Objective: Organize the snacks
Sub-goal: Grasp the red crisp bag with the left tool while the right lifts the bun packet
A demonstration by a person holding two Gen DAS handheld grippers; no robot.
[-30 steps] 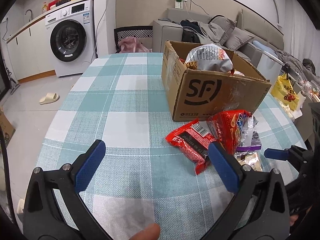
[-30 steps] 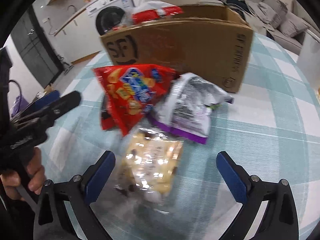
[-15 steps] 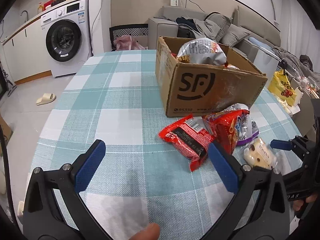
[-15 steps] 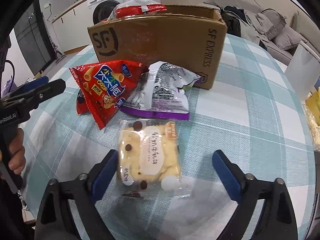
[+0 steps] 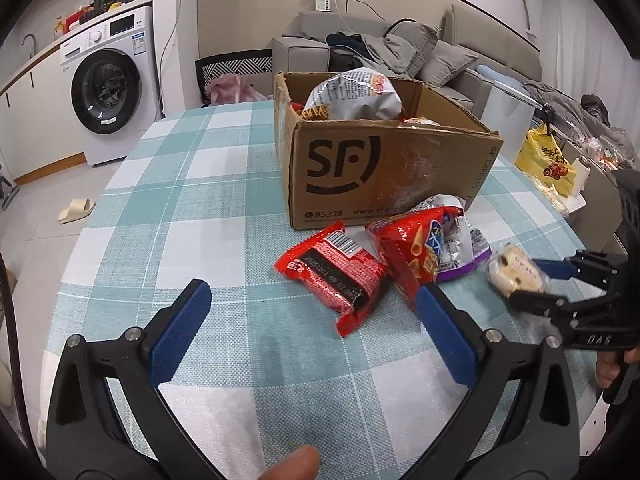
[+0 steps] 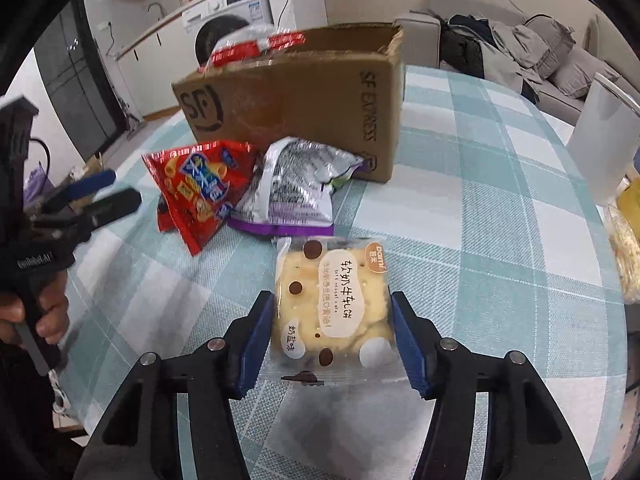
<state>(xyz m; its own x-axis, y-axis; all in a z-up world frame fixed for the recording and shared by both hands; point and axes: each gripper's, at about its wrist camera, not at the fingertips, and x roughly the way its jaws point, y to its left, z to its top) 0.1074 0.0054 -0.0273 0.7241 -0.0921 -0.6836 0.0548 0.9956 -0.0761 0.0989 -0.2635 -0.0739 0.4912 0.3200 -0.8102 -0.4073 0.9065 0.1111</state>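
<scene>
A clear-wrapped cream cake packet [image 6: 320, 280] sits between the blue pads of my right gripper [image 6: 332, 304], whose jaws are closing and touch both its sides. In the left wrist view that packet [image 5: 510, 270] shows at the right, in the right gripper [image 5: 528, 284]. My left gripper [image 5: 312, 294] stands open over the checked tablecloth, nothing between its fingers, and appears at the left as the left gripper [image 6: 120, 190]. Just beyond it lies a red packet [image 5: 332, 276]. A red crisp bag [image 6: 200, 188] and a silver-purple bag [image 6: 292, 188] lean by the SF cardboard box [image 6: 288, 108], which holds more snack bags.
The round table's edge [image 5: 80, 248] drops to the floor at the left, where a slipper [image 5: 76, 210] lies. A washing machine [image 5: 108, 96] and a sofa [image 5: 400, 52] stand behind. A yellow bag [image 5: 546, 164] and a white bin [image 6: 600, 140] are at the right.
My right gripper has moved over the cake packet and its jaws have come in from wide open to the packet's sides. The left gripper has barely moved and stays open.
</scene>
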